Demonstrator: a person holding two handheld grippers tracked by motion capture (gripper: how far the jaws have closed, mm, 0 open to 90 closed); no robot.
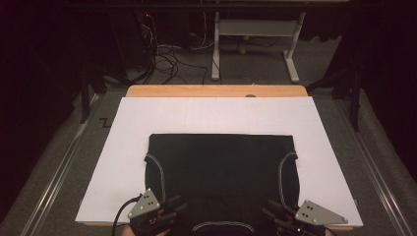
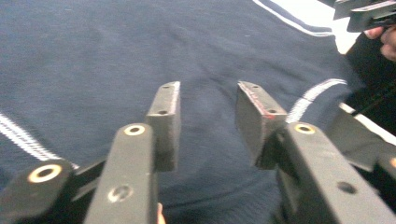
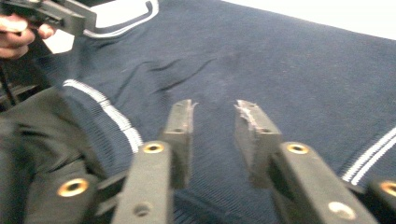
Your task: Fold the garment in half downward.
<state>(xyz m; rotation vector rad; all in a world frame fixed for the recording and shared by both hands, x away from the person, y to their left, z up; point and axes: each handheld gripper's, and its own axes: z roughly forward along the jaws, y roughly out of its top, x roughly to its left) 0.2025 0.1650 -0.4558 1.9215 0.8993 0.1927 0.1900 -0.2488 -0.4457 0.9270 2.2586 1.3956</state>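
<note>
Dark sweater (image 1: 221,172) with white trim, flat on the white board (image 1: 216,115); my left gripper (image 1: 178,206) and right gripper (image 1: 269,209) at its near hem; jaws parted, nothing between them.

A navy blue sweater (image 1: 221,167) with white striped trim lies on a white board (image 1: 216,115) over a light wooden table (image 1: 216,91). Black-jawed grippers carry grey plates, above a grey carpet (image 1: 59,162).
</note>
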